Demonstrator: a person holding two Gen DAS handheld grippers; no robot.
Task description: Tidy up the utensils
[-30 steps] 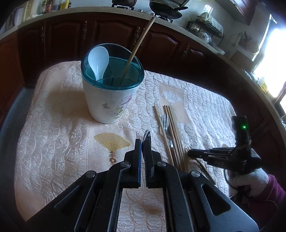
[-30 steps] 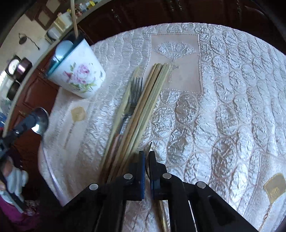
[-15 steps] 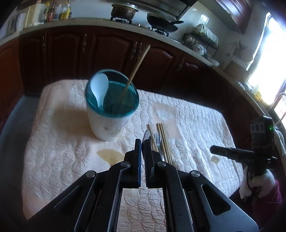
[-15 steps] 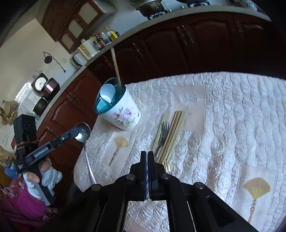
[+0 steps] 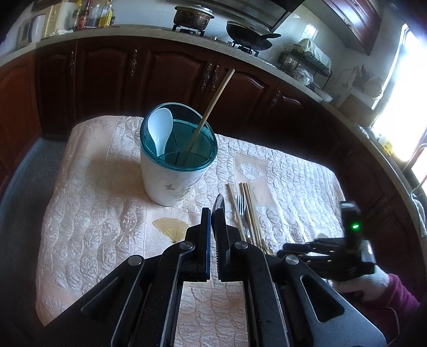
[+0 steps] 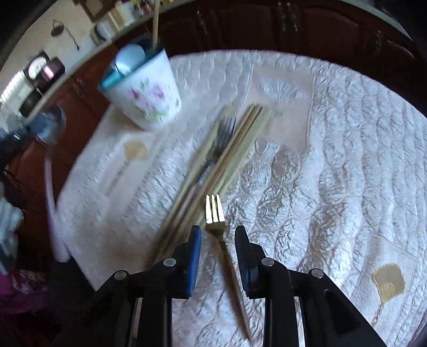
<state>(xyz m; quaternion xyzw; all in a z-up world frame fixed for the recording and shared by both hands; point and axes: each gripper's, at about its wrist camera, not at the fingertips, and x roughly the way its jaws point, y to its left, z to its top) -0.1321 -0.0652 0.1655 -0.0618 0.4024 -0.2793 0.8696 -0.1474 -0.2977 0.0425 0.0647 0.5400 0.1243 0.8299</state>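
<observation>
- A quilted cloth [image 5: 88, 202] covered the table, with dark cabinets [image 5: 112, 72] behind it and a stove with a pot [image 5: 192, 16] and pan [image 5: 248, 33] on the counter above.
- A white holder [image 5: 170, 176] with a teal rim stood upright on the cloth; its floral side faced the right wrist camera [image 6: 149, 96].
- The left gripper [image 5: 213, 213], just in front of the holder, was clenched on a metal spoon [image 5: 219, 202], whose bowl tip showed above the fingertips; in the right wrist view the spoon [image 6: 50, 125] appeared blurred, left of the holder, with a pale handle hanging below.
- The right gripper [image 6: 217, 235] was released, its jaws parted on either side of a gold fork [image 6: 213, 211], well to the right of and nearer than the holder; whether the fork lay on the cloth or hung just above it could not be told.
- In the left wrist view the right gripper [image 5: 287, 245] was blurred and held by a white-gloved hand [image 5: 365, 285].
- Chopsticks [image 5: 250, 211] lay in a bundle on the cloth just right of the holder, with a steel fork [image 5: 241, 205] among them, tines toward the cabinets.
- A single chopstick [image 5: 210, 114] leaned in the holder's right compartment.
- A white spoon [image 5: 158, 128] stood in the holder's left compartment, bowl upward.
</observation>
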